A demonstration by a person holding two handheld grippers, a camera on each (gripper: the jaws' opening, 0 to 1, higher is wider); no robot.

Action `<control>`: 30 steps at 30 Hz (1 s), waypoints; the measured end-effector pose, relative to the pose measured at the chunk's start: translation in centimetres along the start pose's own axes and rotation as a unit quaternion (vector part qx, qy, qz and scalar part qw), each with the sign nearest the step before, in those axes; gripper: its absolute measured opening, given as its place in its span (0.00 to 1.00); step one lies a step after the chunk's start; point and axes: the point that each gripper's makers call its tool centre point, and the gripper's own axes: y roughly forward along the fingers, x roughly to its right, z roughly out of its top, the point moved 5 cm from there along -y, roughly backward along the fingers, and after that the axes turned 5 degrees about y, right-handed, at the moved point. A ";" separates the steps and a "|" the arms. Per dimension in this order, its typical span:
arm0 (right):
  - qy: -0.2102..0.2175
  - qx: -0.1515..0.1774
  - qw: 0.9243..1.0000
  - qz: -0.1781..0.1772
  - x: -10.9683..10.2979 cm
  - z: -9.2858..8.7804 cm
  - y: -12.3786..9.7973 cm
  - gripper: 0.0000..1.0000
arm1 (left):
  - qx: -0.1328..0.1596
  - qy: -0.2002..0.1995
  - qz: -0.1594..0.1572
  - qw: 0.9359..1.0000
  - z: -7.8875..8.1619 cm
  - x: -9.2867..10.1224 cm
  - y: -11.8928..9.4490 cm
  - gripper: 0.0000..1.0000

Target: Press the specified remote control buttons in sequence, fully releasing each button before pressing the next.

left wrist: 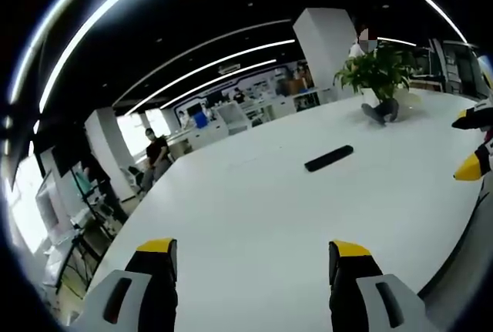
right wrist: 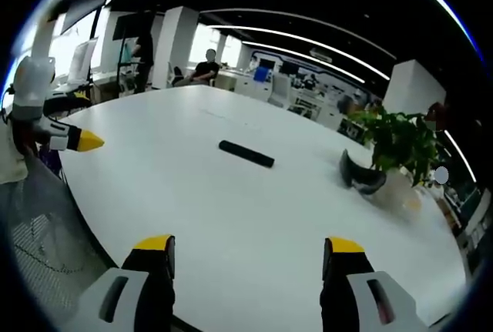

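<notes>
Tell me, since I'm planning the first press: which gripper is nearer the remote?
Right, marginally, I'd judge. The right gripper and left gripper both hover open, well short of the remote.

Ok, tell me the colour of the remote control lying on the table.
Black. The remote control lies on the white table, clearest in the right gripper view.

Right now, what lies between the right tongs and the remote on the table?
Nothing but bare white table. In the right gripper view, the open right tongs hover near the edge, with the black remote farther out and apart from them.
</notes>
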 end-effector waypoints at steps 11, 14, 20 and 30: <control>-0.002 0.005 1.000 0.000 0.1 0.1 -0.1 0.76 | 0.048 0.002 -0.003 0.999 1.4 0.2 -1.0 0.82; 0.001 0.016 1.000 -0.003 0.3 0.4 -0.3 0.76 | 0.067 0.002 -0.005 0.998 1.9 0.3 -1.4 0.82; 0.001 0.013 1.000 -0.006 0.3 0.3 -0.1 0.74 | 0.061 0.006 -0.005 0.998 1.8 0.3 -1.1 0.82; 0.008 0.021 1.000 -0.015 0.7 0.6 -0.3 0.75 | 0.061 0.014 -0.012 0.998 1.9 0.5 -1.0 0.82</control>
